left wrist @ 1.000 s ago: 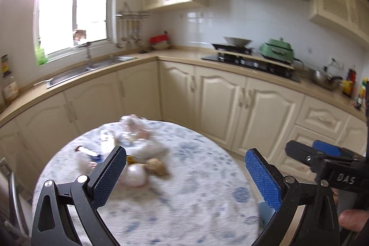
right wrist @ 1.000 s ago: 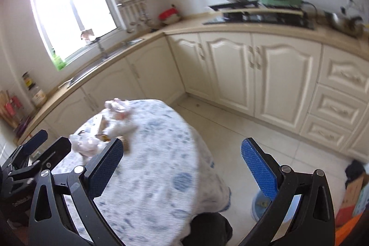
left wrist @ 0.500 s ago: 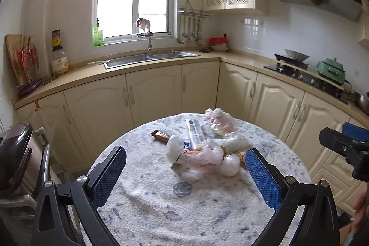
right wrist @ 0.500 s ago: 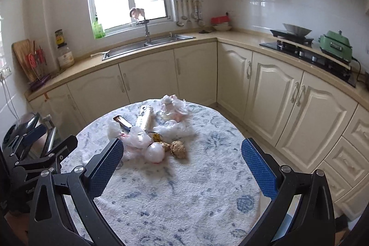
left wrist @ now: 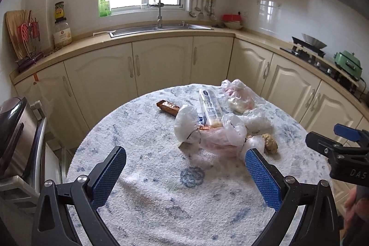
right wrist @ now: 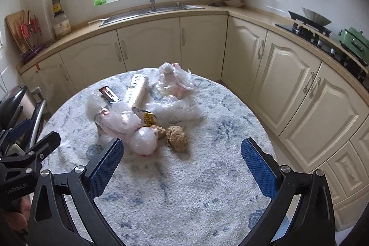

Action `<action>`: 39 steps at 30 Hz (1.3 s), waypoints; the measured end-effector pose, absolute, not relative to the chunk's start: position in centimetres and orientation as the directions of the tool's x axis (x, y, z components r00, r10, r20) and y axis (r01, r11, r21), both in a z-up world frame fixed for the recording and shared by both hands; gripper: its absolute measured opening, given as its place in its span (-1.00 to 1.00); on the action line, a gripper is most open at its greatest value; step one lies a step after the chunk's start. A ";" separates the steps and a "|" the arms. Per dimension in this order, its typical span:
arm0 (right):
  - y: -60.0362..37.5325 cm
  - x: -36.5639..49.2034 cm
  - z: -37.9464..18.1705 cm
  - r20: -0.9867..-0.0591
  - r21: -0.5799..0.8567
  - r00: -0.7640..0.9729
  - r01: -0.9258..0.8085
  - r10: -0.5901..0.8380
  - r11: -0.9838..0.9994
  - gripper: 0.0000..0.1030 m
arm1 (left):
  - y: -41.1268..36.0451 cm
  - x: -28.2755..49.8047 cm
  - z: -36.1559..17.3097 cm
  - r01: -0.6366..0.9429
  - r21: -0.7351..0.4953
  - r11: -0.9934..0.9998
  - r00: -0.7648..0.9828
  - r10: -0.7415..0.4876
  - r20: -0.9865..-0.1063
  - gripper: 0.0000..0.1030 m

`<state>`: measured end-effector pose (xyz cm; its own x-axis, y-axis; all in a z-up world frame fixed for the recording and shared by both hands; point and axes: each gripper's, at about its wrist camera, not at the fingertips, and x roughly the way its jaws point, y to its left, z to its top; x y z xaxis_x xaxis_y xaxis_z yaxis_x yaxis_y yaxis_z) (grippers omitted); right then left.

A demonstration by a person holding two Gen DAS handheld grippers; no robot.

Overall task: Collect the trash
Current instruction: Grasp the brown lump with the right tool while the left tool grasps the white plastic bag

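A pile of trash lies on the round table with a blue-patterned white cloth. It has crumpled plastic bags, a long white wrapper, a brown snack wrapper, a pink-white bag and a brown crumpled lump. My left gripper is open and empty, short of the pile. My right gripper is open and empty, just before the lump.
A steel pedal bin stands left of the table. Cream cabinets and a counter with a sink curve behind. A stove with a green pot is on the right.
Both views swung left from the stove side to face the sink and came closer to the trash pile. Both grippers stayed open.
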<state>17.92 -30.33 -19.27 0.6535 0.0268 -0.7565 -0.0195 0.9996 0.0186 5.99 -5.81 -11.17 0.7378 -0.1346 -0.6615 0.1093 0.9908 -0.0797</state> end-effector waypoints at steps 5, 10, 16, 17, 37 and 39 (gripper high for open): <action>-31.7 21.1 -23.5 -0.814 0.016 0.580 -0.024 0.027 1.000 0.76 | -7.7 9.1 -13.5 0.083 -0.096 0.992 0.702 -0.126 -0.701 0.97; -31.7 23.7 -27.1 -0.848 0.039 0.525 -0.059 0.064 0.997 0.57 | -8.3 13.1 -14.4 0.042 -0.117 0.992 0.676 -0.115 -0.728 0.97; -30.4 25.8 -29.0 -0.860 0.057 0.499 -0.110 0.105 0.992 0.21 | -8.6 18.0 -14.5 0.011 -0.146 0.989 0.672 -0.115 -0.731 0.97; -30.1 26.0 -29.4 -0.864 0.048 0.493 -0.114 0.099 0.992 0.16 | -8.8 18.8 -14.6 0.009 -0.151 0.989 0.669 -0.118 -0.734 0.97; -31.5 23.9 -28.8 -0.847 0.109 0.512 -0.096 0.143 0.989 -0.34 | -8.5 35.6 -19.4 -0.023 -0.408 0.913 0.593 -0.316 -0.741 -0.02; -31.8 23.8 -28.6 -0.845 0.124 0.512 -0.092 0.154 0.988 -0.34 | -7.8 37.1 -18.9 -0.002 -0.399 0.917 0.609 -0.316 -0.728 -0.07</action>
